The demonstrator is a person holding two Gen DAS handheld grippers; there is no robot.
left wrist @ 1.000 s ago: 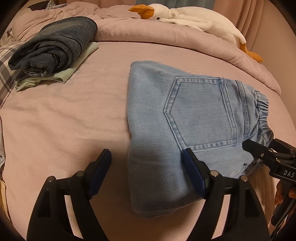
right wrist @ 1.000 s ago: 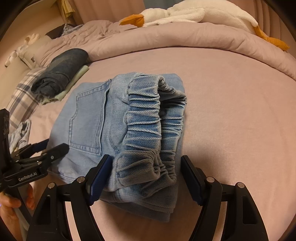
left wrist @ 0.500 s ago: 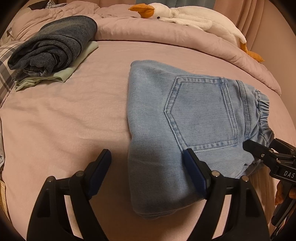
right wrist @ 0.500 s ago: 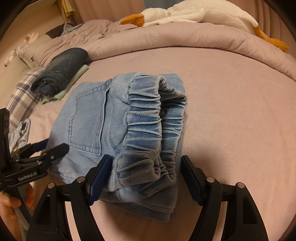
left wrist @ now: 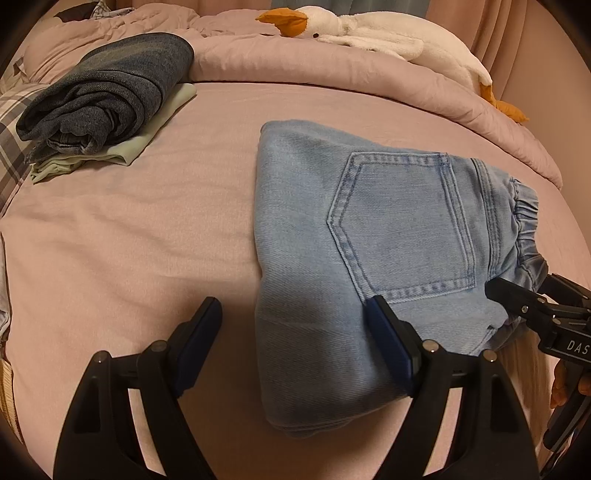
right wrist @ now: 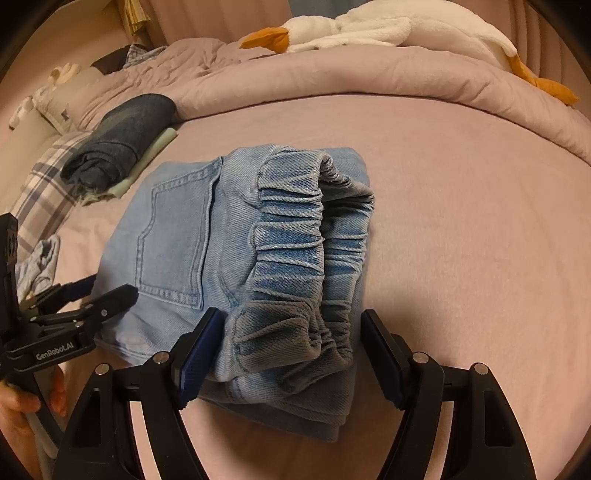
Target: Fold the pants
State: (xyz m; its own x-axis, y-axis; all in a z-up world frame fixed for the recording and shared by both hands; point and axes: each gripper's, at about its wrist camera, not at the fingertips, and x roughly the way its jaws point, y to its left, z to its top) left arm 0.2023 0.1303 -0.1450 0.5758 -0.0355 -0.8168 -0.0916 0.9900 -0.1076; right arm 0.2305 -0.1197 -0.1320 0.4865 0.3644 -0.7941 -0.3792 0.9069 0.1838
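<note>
Right gripper [right wrist: 291, 347] straddles folded pants' [right wrist: 207, 236] waistband, unclamped.

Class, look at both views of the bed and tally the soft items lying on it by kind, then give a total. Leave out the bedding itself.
Light blue jeans, folded: 1
Dark denim garment, folded: 1
Pale green garment under it: 1
Plush goose: 1
Total: 4

Left gripper [left wrist: 293, 341] and right gripper [right wrist: 291, 354] point downward side by side, jaws apparently spread, gripping nothing.
</note>
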